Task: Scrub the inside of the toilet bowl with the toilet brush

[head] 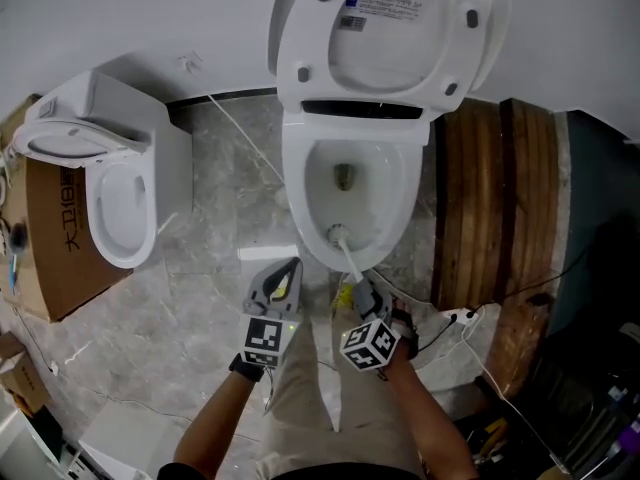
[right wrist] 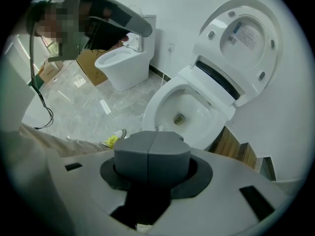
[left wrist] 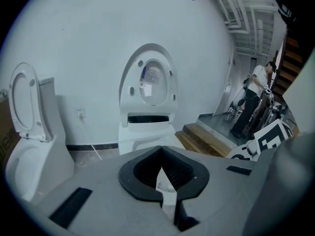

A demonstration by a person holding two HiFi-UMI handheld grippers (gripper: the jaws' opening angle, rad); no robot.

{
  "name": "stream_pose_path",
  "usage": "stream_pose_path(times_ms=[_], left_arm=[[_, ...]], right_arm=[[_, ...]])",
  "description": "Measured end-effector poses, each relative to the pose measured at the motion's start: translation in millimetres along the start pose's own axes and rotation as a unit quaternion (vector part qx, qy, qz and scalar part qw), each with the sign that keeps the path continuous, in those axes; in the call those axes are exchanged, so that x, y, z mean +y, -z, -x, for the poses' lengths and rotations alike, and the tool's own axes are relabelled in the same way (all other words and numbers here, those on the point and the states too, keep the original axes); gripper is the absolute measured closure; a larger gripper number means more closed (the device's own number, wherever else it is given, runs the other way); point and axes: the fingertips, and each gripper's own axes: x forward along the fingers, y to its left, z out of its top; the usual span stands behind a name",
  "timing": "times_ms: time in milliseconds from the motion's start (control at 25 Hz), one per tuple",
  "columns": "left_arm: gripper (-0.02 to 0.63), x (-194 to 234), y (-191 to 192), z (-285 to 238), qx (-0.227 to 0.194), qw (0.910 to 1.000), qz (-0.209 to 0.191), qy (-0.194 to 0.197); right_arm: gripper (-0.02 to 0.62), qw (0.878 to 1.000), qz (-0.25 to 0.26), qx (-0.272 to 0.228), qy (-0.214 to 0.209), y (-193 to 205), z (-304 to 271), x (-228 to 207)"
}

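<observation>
R gripper (head: pixel 363 296) fingers clamped on toilet brush (head: pixel 348 253) handle. Brush head is inside toilet bowl (head: pixel 296 178), at the front wall. L gripper (head: pixel 282 276) fingers pressed together, empty, just beside bowl front.

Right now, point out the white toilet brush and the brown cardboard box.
white toilet brush (head: pixel 348 255): head view, its handle.
brown cardboard box (head: pixel 55 258): head view, its printed side.

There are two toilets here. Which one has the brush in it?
The middle toilet, beside the wooden steps: the toilet brush held by the right gripper reaches into its bowl. The left toilet, by the cardboard box, has none.
</observation>
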Motion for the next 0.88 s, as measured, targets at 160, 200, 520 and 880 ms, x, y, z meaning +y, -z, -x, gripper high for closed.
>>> stream_pose_path(times_ms=[160, 200, 520, 880], left_arm=[[0.588, -3.8, 4.7, -15.5, -0.009, 0.9999, 0.010, -0.004], [0.588, -4.6, 5.1, -18.3, -0.009, 0.9999, 0.008, -0.001], [0.588, -26.3, 0.2, -16.7, -0.044, 0.9984, 0.024, 0.026], [0.588, -32.5, 14.4, -7.6, -0.026, 0.9988, 0.014, 0.040]], right_arm=[[0.440, 1.000, 0.014, -0.023, -0.002, -5.9, -6.8, -8.2], [0.439, 0.999, 0.017, -0.032, -0.004, -10.0, -10.1, -8.8], [0.439, 0.996, 0.063, -0.066, -0.019, -25.2, -18.0, -18.9], [0.440, 0.991, 0.094, -0.094, -0.003, -59.5, -35.0, -40.9]])
